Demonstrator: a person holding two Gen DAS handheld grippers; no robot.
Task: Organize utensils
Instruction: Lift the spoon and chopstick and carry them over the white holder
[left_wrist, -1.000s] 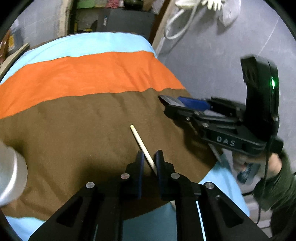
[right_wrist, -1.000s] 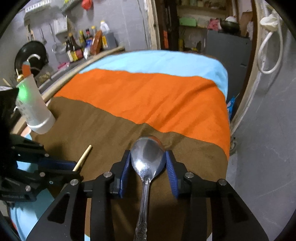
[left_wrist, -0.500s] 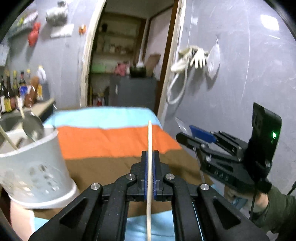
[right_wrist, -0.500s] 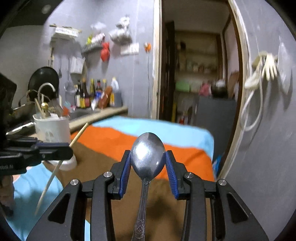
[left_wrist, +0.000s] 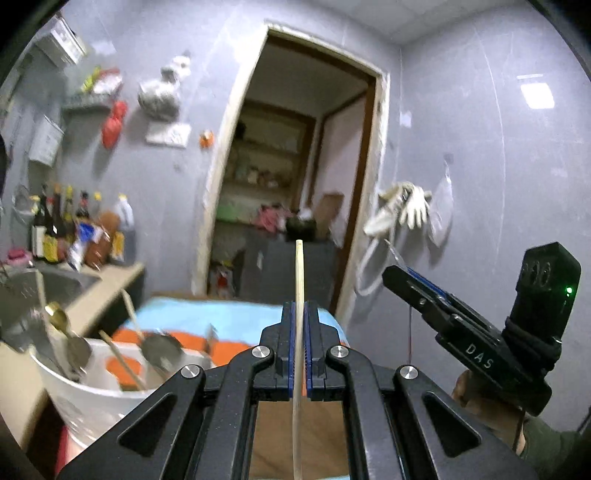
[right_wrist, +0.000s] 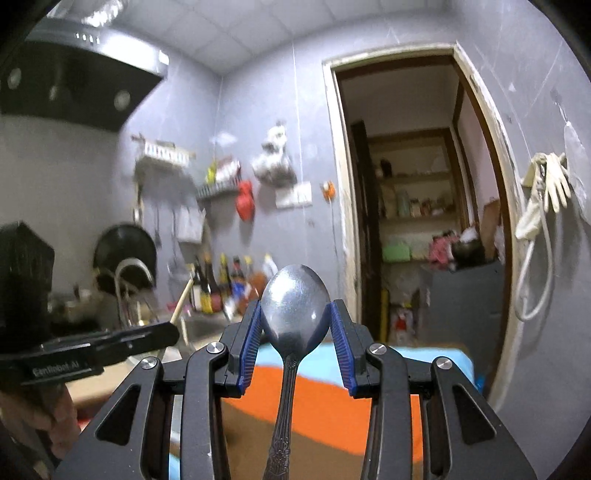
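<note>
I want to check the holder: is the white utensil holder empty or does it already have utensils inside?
Not empty. The white utensil holder already holds spoons and wooden sticks, seen in the left wrist view.

Black gripper (left_wrist: 298, 317) frames, silver screws, blue-padded fingers (right_wrist: 248, 338), green sleeve (left_wrist: 546, 448).

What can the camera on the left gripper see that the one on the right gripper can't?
Only the left wrist view shows the white utensil holder with spoons and sticks standing in it. Only the right wrist view shows the black range hood and the spoon's bowl clamped by the right gripper. Both show the chopstick in the left gripper, the doorway and the striped cloth.
</note>
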